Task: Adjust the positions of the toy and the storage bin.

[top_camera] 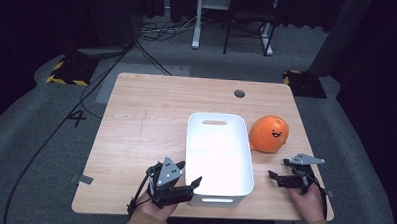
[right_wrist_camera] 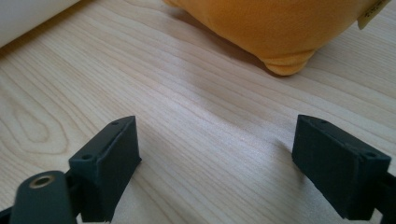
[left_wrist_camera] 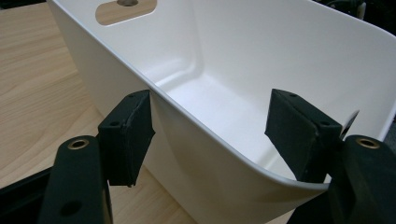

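Left gripper (top_camera: 190,176) jaws wide, straddling near left rim of bin | bin (top_camera: 219,157): smooth white plastic, rounded rectangle, slot handles, mid-table (top_camera: 136,115) on pale wood grain | plush (top_camera: 269,134): round soft orange, smiling, just right of bin | right gripper (top_camera: 280,176) jaws wide, empty, near plush

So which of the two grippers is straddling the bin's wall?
The left gripper: its open jaws sit either side of the white bin wall. The right gripper hangs open above bare table.
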`<state>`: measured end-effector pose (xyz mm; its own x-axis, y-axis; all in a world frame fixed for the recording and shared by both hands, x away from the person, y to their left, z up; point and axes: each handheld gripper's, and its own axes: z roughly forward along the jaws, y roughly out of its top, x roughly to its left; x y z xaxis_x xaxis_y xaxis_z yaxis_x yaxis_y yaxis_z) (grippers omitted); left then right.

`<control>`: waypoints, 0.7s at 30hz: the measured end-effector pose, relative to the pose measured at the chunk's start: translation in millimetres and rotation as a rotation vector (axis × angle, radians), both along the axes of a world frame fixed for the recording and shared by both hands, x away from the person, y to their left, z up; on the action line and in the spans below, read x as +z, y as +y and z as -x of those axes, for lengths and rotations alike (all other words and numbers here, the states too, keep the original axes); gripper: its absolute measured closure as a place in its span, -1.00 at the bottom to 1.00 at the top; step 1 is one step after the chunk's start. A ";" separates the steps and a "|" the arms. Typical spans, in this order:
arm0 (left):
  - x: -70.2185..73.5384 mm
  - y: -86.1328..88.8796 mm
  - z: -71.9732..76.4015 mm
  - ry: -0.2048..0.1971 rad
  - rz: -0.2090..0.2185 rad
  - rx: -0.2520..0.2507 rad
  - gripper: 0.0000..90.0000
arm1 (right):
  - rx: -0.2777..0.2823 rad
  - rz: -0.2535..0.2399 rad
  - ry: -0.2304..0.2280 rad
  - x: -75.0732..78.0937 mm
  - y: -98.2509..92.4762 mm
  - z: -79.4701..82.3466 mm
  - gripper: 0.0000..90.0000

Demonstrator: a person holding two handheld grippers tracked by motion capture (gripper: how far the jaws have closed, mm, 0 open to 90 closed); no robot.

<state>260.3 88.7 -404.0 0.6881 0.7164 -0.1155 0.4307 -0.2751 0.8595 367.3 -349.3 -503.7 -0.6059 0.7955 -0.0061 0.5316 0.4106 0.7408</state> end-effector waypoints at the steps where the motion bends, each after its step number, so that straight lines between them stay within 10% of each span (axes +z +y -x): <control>1: 0.2 -0.3 0.3 0.000 -0.004 -0.005 -0.28 | 0.000 0.001 0.001 0.1 0.0 0.0 -0.67; 21: 19.3 15.4 -0.1 -0.041 0.039 -0.001 -0.36 | -0.001 -0.001 0.001 0.0 0.1 0.1 -0.67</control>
